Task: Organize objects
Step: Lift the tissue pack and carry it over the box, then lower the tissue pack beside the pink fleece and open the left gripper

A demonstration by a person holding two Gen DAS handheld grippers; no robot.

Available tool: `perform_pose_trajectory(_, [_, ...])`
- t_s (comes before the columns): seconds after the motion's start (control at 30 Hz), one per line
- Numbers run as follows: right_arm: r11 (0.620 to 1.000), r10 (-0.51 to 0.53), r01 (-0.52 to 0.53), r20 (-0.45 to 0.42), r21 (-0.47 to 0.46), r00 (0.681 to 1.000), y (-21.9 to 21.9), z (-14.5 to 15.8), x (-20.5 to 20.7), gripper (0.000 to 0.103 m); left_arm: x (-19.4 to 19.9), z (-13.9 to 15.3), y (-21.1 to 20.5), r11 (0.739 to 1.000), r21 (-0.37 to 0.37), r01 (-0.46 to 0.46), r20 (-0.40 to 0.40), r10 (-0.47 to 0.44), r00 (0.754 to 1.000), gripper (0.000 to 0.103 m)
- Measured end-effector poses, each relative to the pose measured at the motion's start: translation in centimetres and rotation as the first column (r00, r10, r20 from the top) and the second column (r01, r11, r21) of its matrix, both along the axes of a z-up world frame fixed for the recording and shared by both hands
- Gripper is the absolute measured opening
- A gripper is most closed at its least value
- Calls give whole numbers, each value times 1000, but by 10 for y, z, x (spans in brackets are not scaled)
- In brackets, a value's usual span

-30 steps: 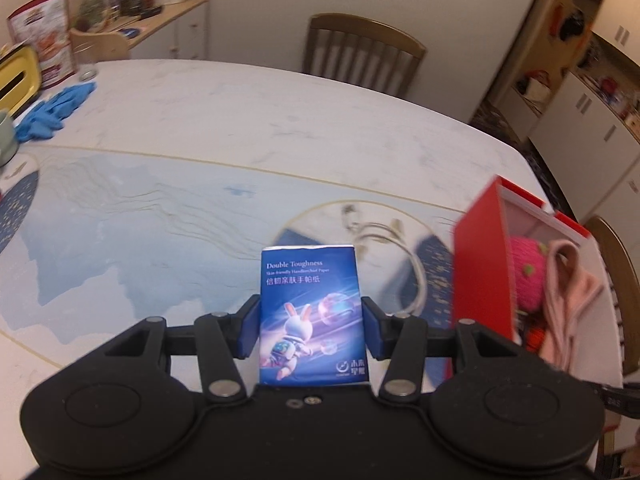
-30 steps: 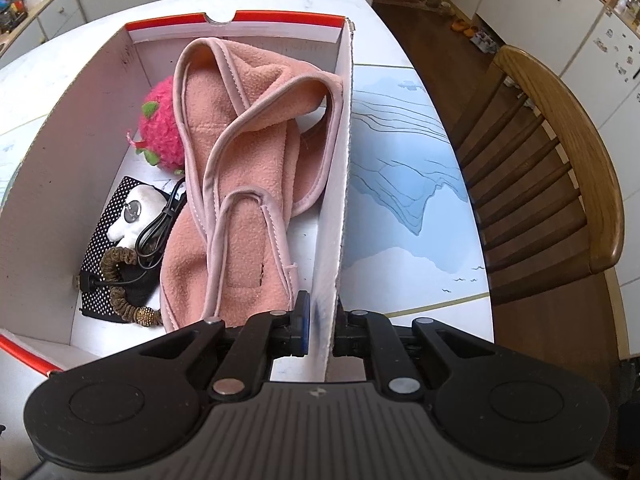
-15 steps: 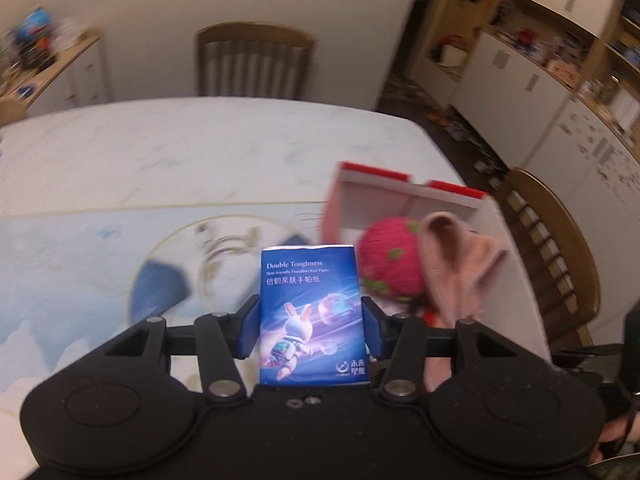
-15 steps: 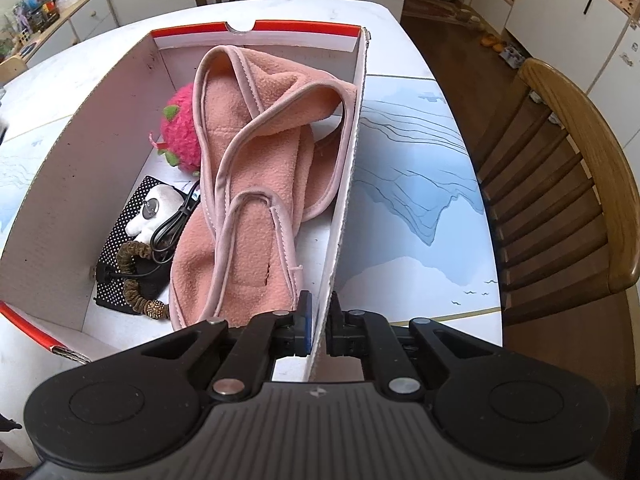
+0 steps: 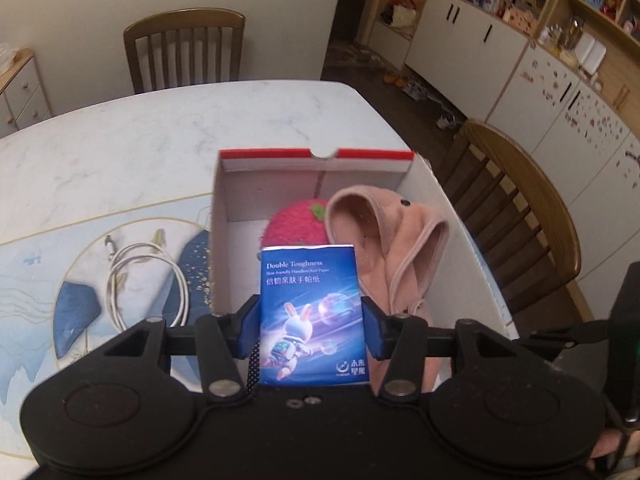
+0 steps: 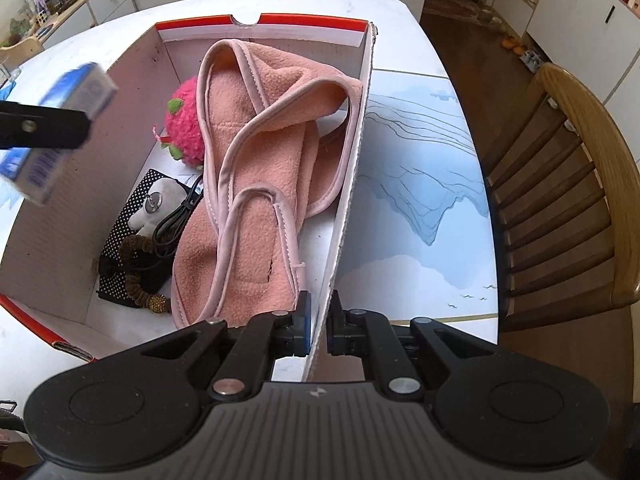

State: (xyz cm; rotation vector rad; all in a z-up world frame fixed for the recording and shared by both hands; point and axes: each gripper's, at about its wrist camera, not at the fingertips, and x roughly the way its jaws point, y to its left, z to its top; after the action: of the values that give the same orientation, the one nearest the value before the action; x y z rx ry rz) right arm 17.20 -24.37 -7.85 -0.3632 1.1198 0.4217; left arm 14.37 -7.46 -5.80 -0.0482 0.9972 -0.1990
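Spreading under everything is the white marble-look counter (image 5: 120,152), with a blue-and-white printed mat (image 6: 416,208) lying on it and wooden chairs (image 6: 568,184) standing at its far and right sides. On the mat sits the open cardboard box (image 5: 316,155), red along its rim and white inside. A pink fleece garment (image 6: 256,184) fills most of the right half of the box, folded in loops against the right wall. A fuzzy pink strawberry toy (image 6: 185,128) rests beside it toward the far end, and nearer lie a black dotted pouch (image 6: 120,236), a small white plush (image 6: 150,208), a black cable (image 6: 180,216) and a brown beaded loop (image 6: 138,276). Outside the box, on the mat to its left, a coiled white cable (image 5: 140,276) lies loose.

The right gripper (image 6: 318,326) has its fingers pressed together on the box's right wall near the front corner, one pad inside, one outside. The left gripper (image 5: 310,330) has its fingers clamped on the sides of a blue tissue pack (image 5: 314,316), held upright in the air above the box's near left part, clear of the contents.
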Motion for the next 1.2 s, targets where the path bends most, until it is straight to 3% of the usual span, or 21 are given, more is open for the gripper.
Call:
perform_pose_trajectory(0.43, [1000, 25, -25, 9, -9, 1000, -1, -3, 2, 6, 20, -52, -28, 985, 149, 89, -103, -74, 992, 49])
perform_pose_trajectory(0.67, [1000, 26, -26, 10, -7, 1000, -3, -4, 3, 7, 22, -60, -38, 961, 246, 126, -90, -107, 990, 49])
perform_pose_trajectory(0.83, [1000, 24, -24, 13, -7, 1000, -3, -4, 2, 7, 19, -57, -46, 955, 247, 165, -81, -149, 985, 49])
perform_pose_trajectory(1.2, [1000, 21, -21, 12, -7, 1000, -1, -5, 2, 7, 24, -76, -56, 943, 243, 228, -158, -193, 968, 49])
